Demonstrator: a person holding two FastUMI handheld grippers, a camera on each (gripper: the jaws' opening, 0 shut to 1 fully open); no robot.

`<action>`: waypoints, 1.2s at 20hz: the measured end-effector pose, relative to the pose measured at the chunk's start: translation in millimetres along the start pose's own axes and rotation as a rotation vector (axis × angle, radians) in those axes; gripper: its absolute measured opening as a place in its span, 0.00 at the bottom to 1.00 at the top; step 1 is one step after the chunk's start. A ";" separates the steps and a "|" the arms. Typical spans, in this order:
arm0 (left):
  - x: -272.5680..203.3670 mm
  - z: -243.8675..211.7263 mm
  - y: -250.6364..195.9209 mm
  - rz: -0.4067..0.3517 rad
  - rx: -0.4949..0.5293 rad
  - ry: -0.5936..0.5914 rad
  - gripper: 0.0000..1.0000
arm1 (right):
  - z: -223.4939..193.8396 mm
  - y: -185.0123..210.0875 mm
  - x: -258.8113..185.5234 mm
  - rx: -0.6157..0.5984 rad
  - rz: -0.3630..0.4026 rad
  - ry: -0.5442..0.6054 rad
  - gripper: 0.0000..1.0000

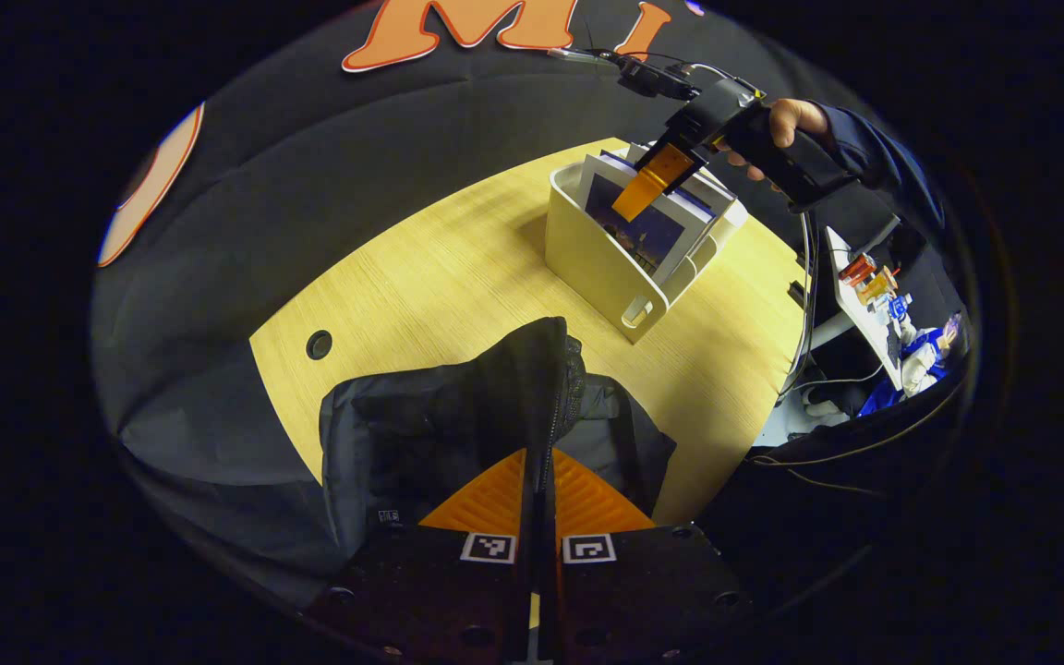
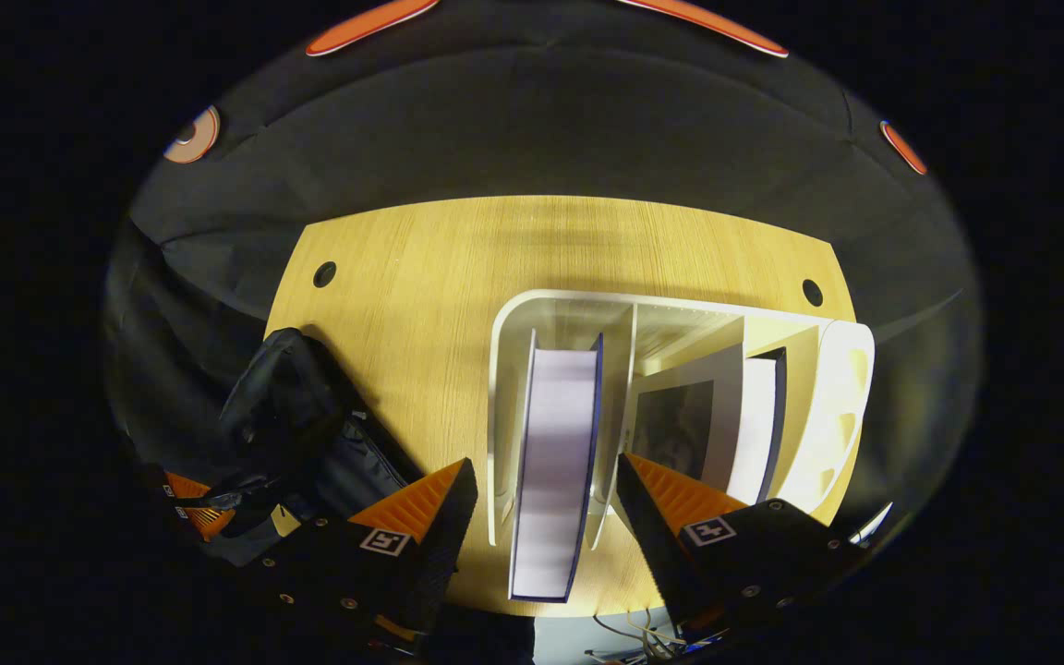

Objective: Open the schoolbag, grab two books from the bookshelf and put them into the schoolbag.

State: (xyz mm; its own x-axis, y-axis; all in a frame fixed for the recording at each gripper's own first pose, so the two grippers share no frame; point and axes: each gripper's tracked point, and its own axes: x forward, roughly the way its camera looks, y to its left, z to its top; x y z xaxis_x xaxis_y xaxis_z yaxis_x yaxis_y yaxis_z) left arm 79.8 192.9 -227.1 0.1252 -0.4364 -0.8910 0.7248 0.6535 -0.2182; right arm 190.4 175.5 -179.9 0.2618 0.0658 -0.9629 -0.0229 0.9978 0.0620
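The black schoolbag (image 1: 440, 425) lies on the wooden table (image 1: 421, 277), and my left gripper (image 1: 539, 462) is shut on a raised fold of it by the zipper. Beyond it stands a cream bookshelf (image 1: 587, 259) holding upright books. My right gripper (image 1: 643, 189), held by a hand (image 1: 791, 120), hovers over the shelf top. In the right gripper view that gripper (image 2: 543, 485) is open, its fingers straddling a thick book (image 2: 555, 443) with white pages and a dark blue cover in the left slot of the bookshelf (image 2: 513, 319). Another book (image 2: 754, 416) leans in the right slot.
The schoolbag (image 2: 310, 434) sits left of the shelf in the right gripper view, with the left gripper (image 2: 190, 508) at it. Two cable holes (image 2: 324, 273) (image 2: 812, 292) mark the table's far side. Cables and a cluttered white shelf (image 1: 864, 296) lie beyond the table's right edge.
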 end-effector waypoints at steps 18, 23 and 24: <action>12.3 -0.6 -4.9 -0.029 0.004 0.009 0.05 | -33.6 -9.8 -22.2 0.099 -0.053 0.049 0.35; 19.7 -8.4 -8.2 -0.034 0.022 0.014 0.05 | -59.4 -16.6 -54.2 0.141 -0.053 0.004 0.34; 21.0 -9.6 -9.7 -0.036 0.027 0.014 0.05 | -66.6 -17.1 -58.8 0.151 -0.053 0.000 0.34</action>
State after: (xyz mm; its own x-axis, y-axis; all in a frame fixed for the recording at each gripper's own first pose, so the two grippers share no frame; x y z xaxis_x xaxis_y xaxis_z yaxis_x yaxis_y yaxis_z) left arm 68.9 183.3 -247.5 0.0898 -0.4504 -0.8883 0.7463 0.6210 -0.2394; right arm 111.2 154.2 -141.9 0.2586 0.0130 -0.9659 0.1365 0.9894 0.0498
